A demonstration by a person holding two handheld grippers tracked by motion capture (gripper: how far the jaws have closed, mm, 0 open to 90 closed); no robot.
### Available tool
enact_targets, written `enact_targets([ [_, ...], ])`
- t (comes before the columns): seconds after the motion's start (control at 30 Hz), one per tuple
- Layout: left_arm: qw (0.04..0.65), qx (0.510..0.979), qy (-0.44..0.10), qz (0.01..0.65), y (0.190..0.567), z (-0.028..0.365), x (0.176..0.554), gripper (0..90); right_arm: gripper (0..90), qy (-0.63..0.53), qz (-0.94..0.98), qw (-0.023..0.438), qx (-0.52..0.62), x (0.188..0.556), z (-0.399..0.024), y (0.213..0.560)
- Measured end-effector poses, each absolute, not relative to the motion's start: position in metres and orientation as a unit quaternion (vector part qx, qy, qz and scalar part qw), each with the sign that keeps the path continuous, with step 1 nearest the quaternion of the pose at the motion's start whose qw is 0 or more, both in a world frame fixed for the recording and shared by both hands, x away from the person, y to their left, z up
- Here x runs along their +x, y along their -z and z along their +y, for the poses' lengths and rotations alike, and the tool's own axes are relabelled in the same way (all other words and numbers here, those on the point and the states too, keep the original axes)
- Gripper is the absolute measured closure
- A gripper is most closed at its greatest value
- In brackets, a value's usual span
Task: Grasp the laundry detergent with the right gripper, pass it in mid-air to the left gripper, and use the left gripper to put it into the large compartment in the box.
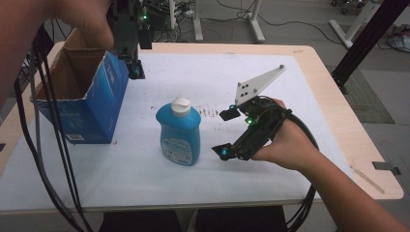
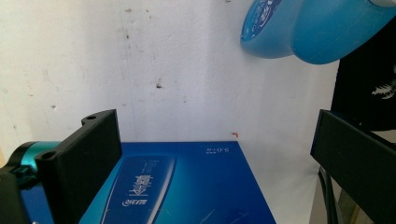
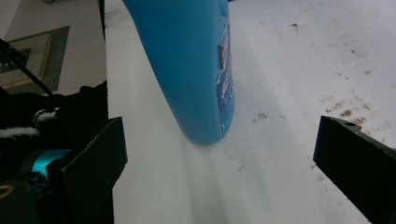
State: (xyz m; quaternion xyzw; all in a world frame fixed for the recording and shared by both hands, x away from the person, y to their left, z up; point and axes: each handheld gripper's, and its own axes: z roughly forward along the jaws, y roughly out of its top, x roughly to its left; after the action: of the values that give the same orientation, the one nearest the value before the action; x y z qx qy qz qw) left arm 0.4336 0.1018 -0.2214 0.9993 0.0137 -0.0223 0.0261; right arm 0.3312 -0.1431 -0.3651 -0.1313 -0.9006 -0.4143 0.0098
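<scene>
A blue bottle with a white cap stands upright mid-table. My right gripper sits just to its right, open, jaws pointing at the bottle and apart from it. In the right gripper view the bottle stands ahead between the spread jaws of the gripper, nothing held. My left gripper hangs above the right wall of an open blue cardboard box. The left gripper view looks down past the open, empty gripper onto the box's blue side and the bottle beyond.
A white sheet covers the wooden table. Black cables trail down the left side in front of the box. Table legs and floor cables lie beyond the far edge.
</scene>
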Motion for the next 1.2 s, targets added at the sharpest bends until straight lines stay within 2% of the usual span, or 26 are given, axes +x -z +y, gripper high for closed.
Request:
enact_targets([
  [0.53,0.029,0.999,0.019,0.013,0.221,0.104,0.43,1.8,2.1,0.446,-0.885,0.02,-0.131,0.328,-0.104,0.386],
  [1.2,0.031,0.999,0.018,0.014,0.223,0.109,0.428,1.8,2.2,0.478,-0.865,-0.015,-0.152,0.323,-0.079,0.404],
])
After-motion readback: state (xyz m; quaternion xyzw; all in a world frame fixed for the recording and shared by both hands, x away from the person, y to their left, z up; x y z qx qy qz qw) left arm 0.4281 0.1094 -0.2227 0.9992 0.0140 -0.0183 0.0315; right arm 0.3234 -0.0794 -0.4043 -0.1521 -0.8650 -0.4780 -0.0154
